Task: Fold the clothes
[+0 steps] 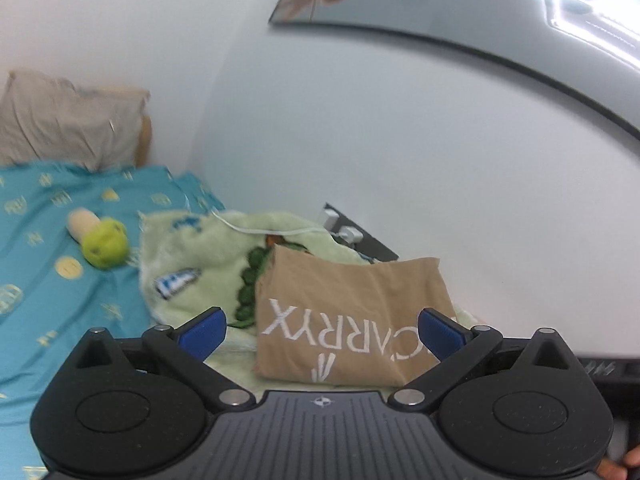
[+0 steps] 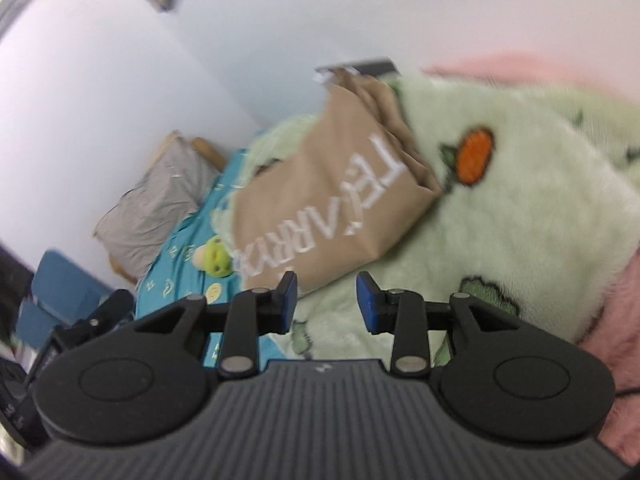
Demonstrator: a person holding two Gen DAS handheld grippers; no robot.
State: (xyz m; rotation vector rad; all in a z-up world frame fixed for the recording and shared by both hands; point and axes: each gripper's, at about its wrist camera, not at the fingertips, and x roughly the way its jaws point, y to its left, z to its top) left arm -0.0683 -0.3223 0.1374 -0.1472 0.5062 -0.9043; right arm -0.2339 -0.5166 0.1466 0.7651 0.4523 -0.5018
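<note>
A tan garment (image 1: 352, 320) with white lettering lies folded into a rectangle on a pale green fleece blanket (image 1: 208, 256). My left gripper (image 1: 322, 334) is open wide just in front of its near edge, blue pads on either side, holding nothing. In the right wrist view the same tan garment (image 2: 328, 200) lies on the green blanket (image 2: 520, 220), folded layers showing along its right side. My right gripper (image 2: 326, 300) is open a little before the garment's near corner, with nothing between its blue pads.
A teal patterned bedsheet (image 1: 52, 264) covers the bed, with a small green plush toy (image 1: 104, 242) and a grey pillow (image 1: 68, 120) at the wall. A white cable (image 1: 256, 230) and black power strip (image 1: 360, 236) lie behind the blanket. Pink fabric (image 2: 616, 360) lies at the right.
</note>
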